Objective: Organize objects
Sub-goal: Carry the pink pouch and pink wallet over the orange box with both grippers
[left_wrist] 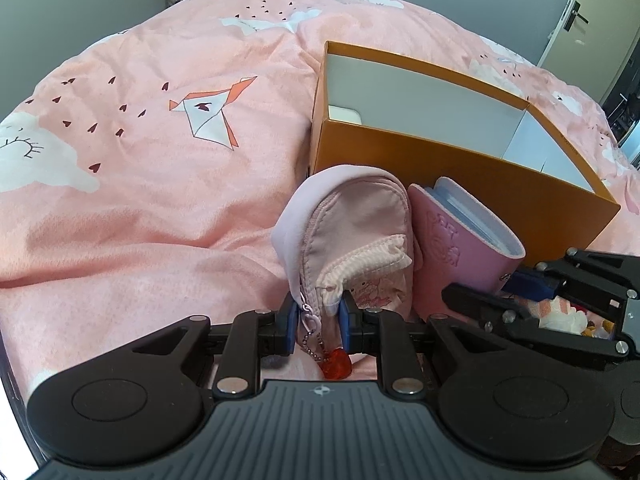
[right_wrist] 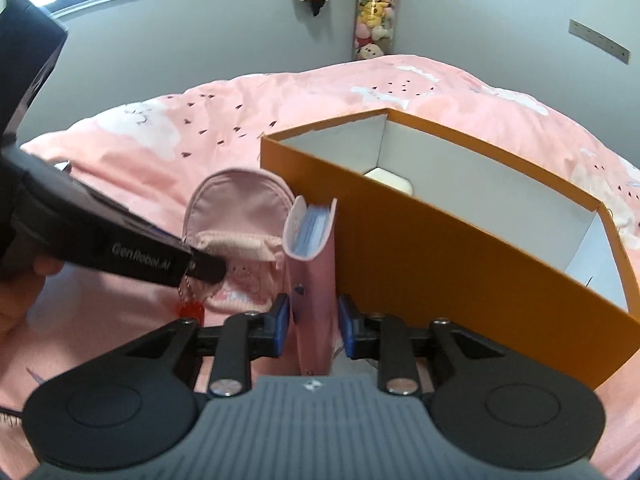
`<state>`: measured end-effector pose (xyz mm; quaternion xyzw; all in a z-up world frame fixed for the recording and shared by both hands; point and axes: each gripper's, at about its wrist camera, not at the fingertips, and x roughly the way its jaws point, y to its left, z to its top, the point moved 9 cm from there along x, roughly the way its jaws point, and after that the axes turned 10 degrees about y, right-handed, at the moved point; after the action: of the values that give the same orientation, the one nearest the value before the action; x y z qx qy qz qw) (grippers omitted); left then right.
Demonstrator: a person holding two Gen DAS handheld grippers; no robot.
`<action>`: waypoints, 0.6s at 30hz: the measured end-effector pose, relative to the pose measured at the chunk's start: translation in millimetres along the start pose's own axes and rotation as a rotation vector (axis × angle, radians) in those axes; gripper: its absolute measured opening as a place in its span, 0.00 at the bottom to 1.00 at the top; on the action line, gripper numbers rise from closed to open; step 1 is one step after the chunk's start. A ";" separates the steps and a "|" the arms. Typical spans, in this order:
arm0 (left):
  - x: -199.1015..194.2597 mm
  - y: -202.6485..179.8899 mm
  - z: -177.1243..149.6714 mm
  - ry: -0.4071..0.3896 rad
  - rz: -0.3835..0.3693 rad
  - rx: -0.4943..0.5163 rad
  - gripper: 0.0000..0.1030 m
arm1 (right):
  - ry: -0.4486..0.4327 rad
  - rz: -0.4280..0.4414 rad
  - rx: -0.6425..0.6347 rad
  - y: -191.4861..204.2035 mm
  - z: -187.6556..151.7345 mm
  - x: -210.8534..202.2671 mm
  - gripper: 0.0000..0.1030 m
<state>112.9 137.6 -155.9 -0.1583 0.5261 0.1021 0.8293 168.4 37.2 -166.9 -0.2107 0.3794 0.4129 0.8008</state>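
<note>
Two grips set: left gripper (left_wrist: pixel 318 322) clamped on soft pink fabric zip pouch (left_wrist: pixel 352 236), limp, light; right gripper (right_wrist: pixel 312 326) clamped on stiff pink card wallet (right_wrist: pixel 314 264), both at six o'clock of orange cardboard box (left_wrist: pixel 460 172).

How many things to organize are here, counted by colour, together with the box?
Pink: 2, the pouch and the card holder
Orange: 1, the box
White: 1, a small thing inside the box
Total: 4
</note>
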 end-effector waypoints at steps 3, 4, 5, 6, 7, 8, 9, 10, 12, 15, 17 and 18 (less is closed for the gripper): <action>-4.7 -1.4 -1.7 -0.007 -0.020 0.003 0.21 | -0.013 -0.007 0.030 -2.8 2.0 -3.9 0.19; -7.1 -2.3 -2.4 -0.012 -0.020 0.008 0.21 | -0.021 -0.014 0.036 -5.1 4.1 -7.2 0.19; -10.0 -3.8 -3.2 -0.017 -0.020 0.015 0.20 | -0.033 -0.019 0.041 -5.7 5.5 -12.7 0.18; -14.0 -5.7 -3.9 -0.024 -0.024 0.023 0.20 | -0.042 -0.022 0.047 -5.9 8.0 -16.5 0.18; -18.7 -7.7 -4.3 -0.033 -0.028 0.031 0.20 | -0.053 -0.021 0.059 -8.0 9.5 -22.7 0.18; -23.7 -9.8 -3.9 -0.043 -0.034 0.035 0.20 | -0.061 -0.019 0.072 -9.9 11.3 -29.0 0.18; -30.2 -11.6 -3.5 -0.053 -0.041 0.040 0.20 | -0.062 -0.018 0.092 -14.7 10.6 -37.4 0.17; -36.6 -13.5 -2.8 -0.063 -0.050 0.045 0.20 | -0.061 -0.015 0.112 -16.9 12.5 -41.1 0.17; -51.1 -17.0 -0.2 -0.078 -0.068 0.055 0.20 | -0.070 0.005 0.174 -27.1 12.2 -58.7 0.17; -75.0 -23.4 8.4 -0.096 -0.097 0.080 0.19 | -0.110 0.052 0.259 -43.1 21.7 -82.7 0.17; -93.9 -30.4 20.6 -0.119 -0.112 0.120 0.19 | -0.156 0.074 0.293 -54.7 34.0 -102.5 0.17; -103.8 -34.5 29.0 -0.133 -0.119 0.141 0.19 | -0.176 0.076 0.299 -59.6 41.2 -110.8 0.17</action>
<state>104.6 116.0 -45.1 -0.1234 0.4653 0.0258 0.8761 194.1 -25.6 -53.2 -0.0379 0.3726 0.3986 0.8372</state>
